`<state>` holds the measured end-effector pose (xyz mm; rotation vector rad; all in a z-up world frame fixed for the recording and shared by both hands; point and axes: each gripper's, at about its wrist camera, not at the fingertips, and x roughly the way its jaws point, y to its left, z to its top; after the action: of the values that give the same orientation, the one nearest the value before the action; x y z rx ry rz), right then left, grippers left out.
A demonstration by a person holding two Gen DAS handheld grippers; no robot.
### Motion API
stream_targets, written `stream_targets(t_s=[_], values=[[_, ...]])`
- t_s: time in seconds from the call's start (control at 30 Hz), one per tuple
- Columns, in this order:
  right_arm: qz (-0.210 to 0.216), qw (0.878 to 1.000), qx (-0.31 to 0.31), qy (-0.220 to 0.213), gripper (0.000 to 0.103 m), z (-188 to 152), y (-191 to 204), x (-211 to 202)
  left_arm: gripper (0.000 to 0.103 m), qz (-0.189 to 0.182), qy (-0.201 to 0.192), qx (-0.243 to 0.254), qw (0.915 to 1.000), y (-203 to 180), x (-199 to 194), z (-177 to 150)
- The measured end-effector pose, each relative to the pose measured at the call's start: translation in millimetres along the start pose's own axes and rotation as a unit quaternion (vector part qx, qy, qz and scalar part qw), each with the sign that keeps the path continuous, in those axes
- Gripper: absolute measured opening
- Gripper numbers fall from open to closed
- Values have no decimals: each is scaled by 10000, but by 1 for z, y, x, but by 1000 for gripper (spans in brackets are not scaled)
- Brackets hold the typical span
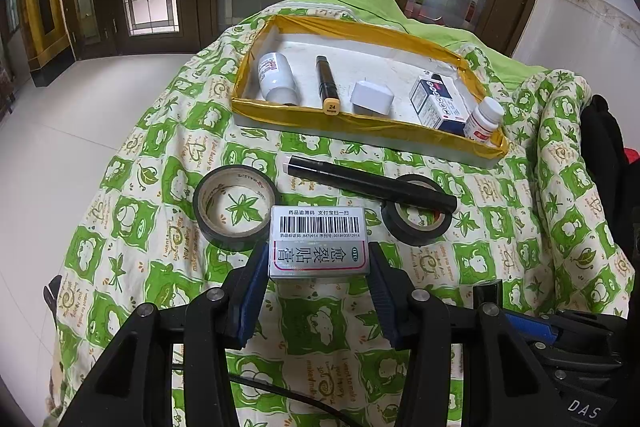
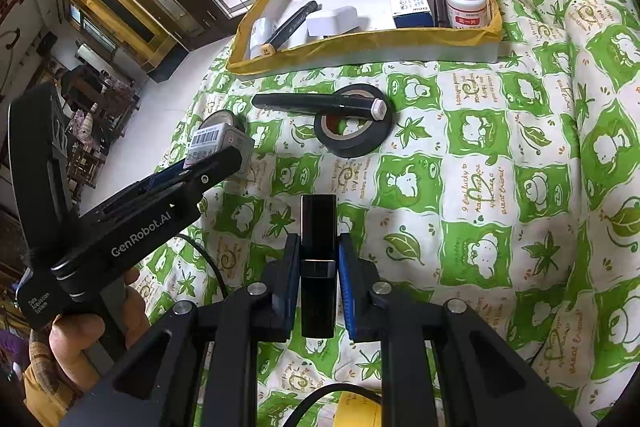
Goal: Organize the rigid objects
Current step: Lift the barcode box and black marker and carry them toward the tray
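The left gripper (image 1: 318,259) is clamped on a silver plaster box (image 1: 318,241) (barcode face up). Flanking it ahead lie two black tape rolls (image 1: 234,211), a black marker (image 1: 370,183) across the right one. The right gripper (image 2: 318,263) pinches a black rectangular bar (image 2: 318,263); the yellow-taped tray (image 2: 360,45) sits well ahead.

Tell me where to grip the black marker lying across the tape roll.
Grip the black marker mid-barrel, on the part clear of the tape roll, coming from above with jaws across its width. It lies tilted, one end propped on the roll's rim, so the ends sit unevenly.
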<state>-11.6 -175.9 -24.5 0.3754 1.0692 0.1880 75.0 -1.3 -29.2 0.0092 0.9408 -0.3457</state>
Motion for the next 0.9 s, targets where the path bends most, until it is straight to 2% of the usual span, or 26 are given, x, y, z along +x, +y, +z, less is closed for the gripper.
stream_targets(t_s=[0.47,0.9], values=[[1,9996,-25,-264,17,19,15,-16,51,-86,-2,-151,9999,3,-1,2],[2,9963,56,-858,17,59,26,-32,50,-113,36,-79,9999,-1,3,2]])
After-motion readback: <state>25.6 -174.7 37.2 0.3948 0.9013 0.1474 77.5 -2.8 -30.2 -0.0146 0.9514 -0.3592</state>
